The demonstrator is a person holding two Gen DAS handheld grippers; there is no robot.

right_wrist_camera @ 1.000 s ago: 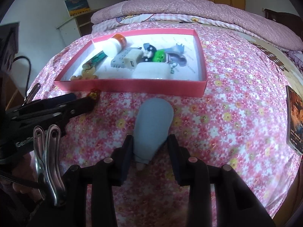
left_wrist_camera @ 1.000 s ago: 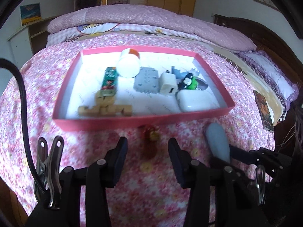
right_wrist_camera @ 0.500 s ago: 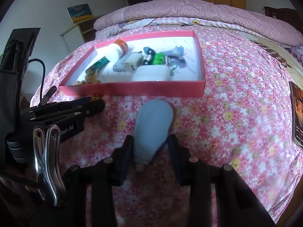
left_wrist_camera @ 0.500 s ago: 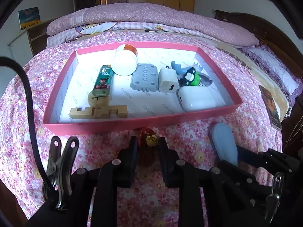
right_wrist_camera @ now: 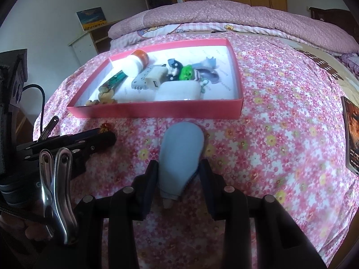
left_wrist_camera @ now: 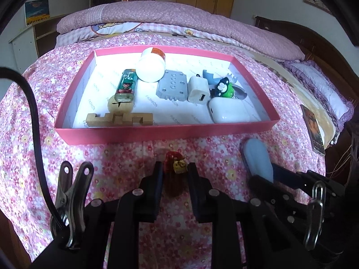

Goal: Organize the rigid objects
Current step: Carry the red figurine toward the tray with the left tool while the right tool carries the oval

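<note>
A small red and yellow figurine (left_wrist_camera: 176, 164) lies on the flowered bedspread just in front of the pink tray (left_wrist_camera: 157, 132). My left gripper (left_wrist_camera: 175, 170) is shut on it, one pad on each side. In the right wrist view this gripper (right_wrist_camera: 105, 135) comes in from the left, with the figurine (right_wrist_camera: 105, 126) at its tip. My right gripper (right_wrist_camera: 178, 170) is shut on a pale blue oval object (right_wrist_camera: 182, 143), whose wide end points at the tray (right_wrist_camera: 157, 110). The blue object (left_wrist_camera: 257, 159) also shows at the lower right of the left wrist view.
The tray holds a white jar (left_wrist_camera: 150, 67), a lighter (left_wrist_camera: 126, 85), a grey block (left_wrist_camera: 172, 87), a white charger (left_wrist_camera: 198, 88), a green toy (left_wrist_camera: 224, 88), a white case (left_wrist_camera: 228, 109) and a wooden piece (left_wrist_camera: 119, 120). A book (right_wrist_camera: 352, 134) lies at the right.
My left gripper moved forward around the red and yellow figurine and closed on it. The right gripper kept its hold on the blue object and stayed put.
</note>
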